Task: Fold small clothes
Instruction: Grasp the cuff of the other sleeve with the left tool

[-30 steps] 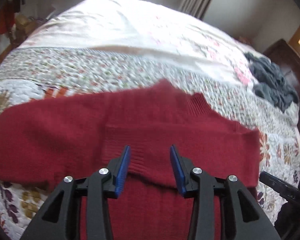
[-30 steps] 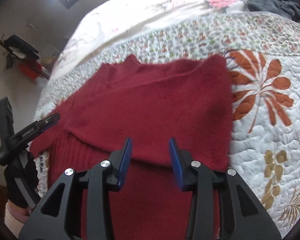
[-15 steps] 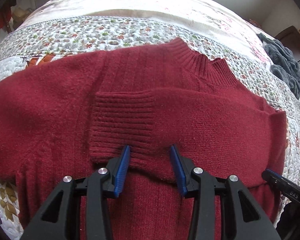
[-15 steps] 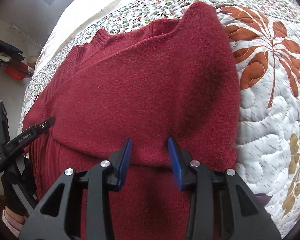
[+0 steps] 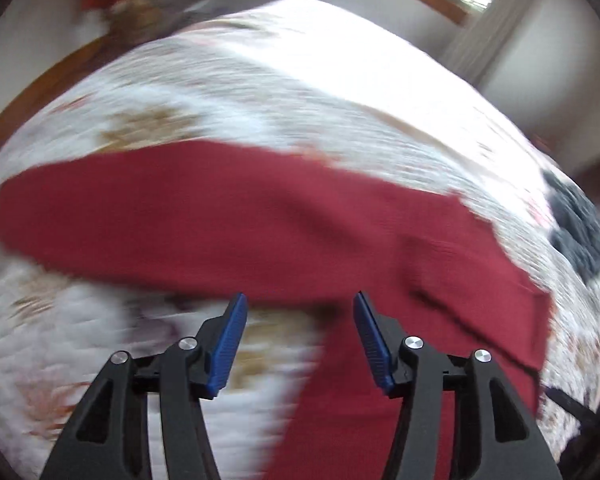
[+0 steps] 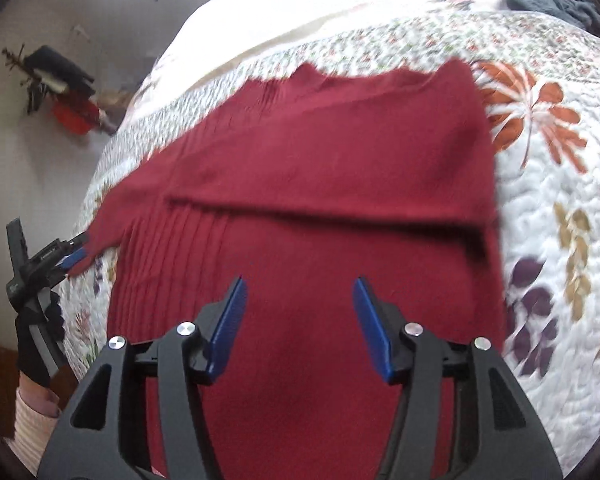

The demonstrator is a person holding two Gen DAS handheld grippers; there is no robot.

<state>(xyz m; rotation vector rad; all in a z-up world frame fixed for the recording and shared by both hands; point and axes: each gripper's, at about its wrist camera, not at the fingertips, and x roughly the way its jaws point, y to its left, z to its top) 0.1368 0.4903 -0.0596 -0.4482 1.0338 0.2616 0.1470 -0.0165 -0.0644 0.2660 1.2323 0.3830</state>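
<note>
A dark red knitted sweater point(image 6: 324, 200) lies spread on the floral quilted bed point(image 6: 548, 208), one sleeve already folded across. The left gripper point(image 5: 298, 334) and right gripper point(image 6: 298, 320) are held with jaws open, empty. The outstretched sleeve point(image 5: 148, 208) should be pinched near its cuff and laid flat across.

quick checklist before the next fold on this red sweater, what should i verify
1. Left gripper jaws apart, nothing between them: ok.
2. Right gripper jaws apart, nothing between them: ok.
3. One sleeve folded across the red sweater: ok.
4. Other sleeve folded in: not ok, it lies stretched out on the quilt.
5. Left wrist view sharp enough to aim at the cuff: not ok, blurred.
6. Grey clothes apart from the sweater: ok.
</note>
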